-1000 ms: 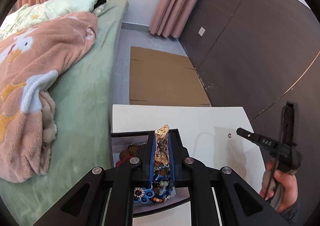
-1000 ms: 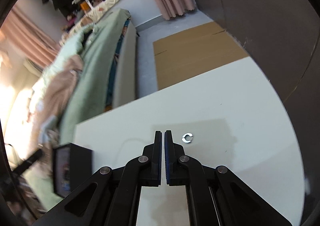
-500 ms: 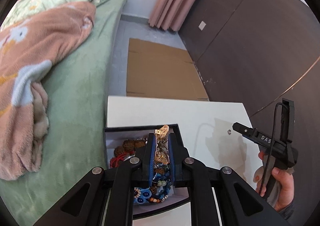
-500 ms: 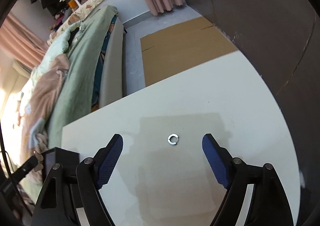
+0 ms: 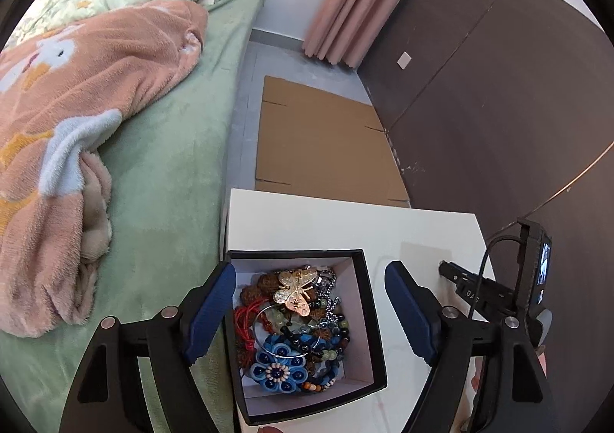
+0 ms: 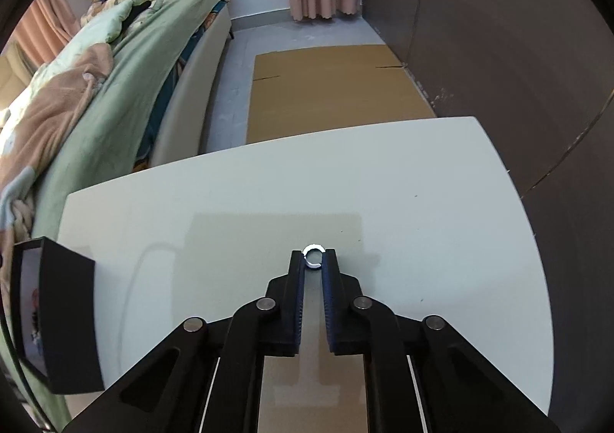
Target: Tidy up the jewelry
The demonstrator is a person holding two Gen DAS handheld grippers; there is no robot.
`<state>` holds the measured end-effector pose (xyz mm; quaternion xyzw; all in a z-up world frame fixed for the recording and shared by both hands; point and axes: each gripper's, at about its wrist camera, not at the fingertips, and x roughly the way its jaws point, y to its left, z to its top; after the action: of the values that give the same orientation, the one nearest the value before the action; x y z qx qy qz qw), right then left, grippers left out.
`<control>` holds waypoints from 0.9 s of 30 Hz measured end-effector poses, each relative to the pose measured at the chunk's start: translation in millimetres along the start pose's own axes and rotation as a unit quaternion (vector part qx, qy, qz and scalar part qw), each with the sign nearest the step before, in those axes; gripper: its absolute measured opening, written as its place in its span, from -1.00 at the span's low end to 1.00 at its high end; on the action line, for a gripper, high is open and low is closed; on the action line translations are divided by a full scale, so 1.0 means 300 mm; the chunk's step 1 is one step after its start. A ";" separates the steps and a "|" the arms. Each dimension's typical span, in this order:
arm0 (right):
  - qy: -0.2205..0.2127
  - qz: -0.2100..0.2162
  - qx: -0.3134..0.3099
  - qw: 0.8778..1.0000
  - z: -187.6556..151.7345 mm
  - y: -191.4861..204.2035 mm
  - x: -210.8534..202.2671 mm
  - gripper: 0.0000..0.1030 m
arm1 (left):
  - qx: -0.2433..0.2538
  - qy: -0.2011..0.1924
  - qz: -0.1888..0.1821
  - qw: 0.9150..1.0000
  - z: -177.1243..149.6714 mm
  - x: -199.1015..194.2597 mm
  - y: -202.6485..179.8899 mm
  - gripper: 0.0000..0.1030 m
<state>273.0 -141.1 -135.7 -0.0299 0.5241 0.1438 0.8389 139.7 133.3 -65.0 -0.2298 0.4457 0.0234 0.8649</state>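
The small silver open ring (image 6: 314, 257) sits right between the tips of my right gripper (image 6: 314, 260), whose jaws have narrowed to its width and pinch it on either side against the white table (image 6: 422, 202). Nothing else lies on the table near those tips; off to the gripper's left the black jewelry box (image 6: 69, 321) stands at the table's edge, well apart, cut off by the frame. Past the table's far edge I see flattened cardboard (image 6: 330, 87) on the floor, a bed with green cover (image 6: 126, 106) to the left, and a dark wall (image 6: 518, 49) to the right.

My left gripper (image 5: 310, 312) hangs over the same box (image 5: 368, 318) with its jaws spread wide and nothing in them, one finger on each side of the opening. Directly beneath it a gold butterfly piece (image 5: 293, 291) rests on top of a tangle of beads, red cord and a blue flower ornament (image 5: 277, 371); I cannot separate the individual strands. To its right the other handheld unit is partly visible at the frame's edge, and from this view the ring is hidden. A peach blanket (image 5: 76, 126) lies on the bed to the left.
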 end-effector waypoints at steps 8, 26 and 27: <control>-0.002 0.107 0.058 0.993 -0.008 -0.039 -0.065 -0.95 | -0.002 -0.007 0.002 1.000 0.005 -0.022 0.010 0.56; 0.011 0.018 0.016 1.000 0.084 -0.010 -0.007 0.03 | -0.012 -0.015 -0.007 1.000 0.016 -0.046 0.026 0.57; 0.017 0.010 0.009 1.000 0.083 -0.003 0.002 -0.08 | -0.013 -0.014 -0.006 1.000 0.018 -0.045 0.029 0.57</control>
<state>295.3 -136.8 -125.3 -0.0198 0.5399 0.1473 0.8285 133.4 145.6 -55.1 -0.2432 0.4318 0.0271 0.8681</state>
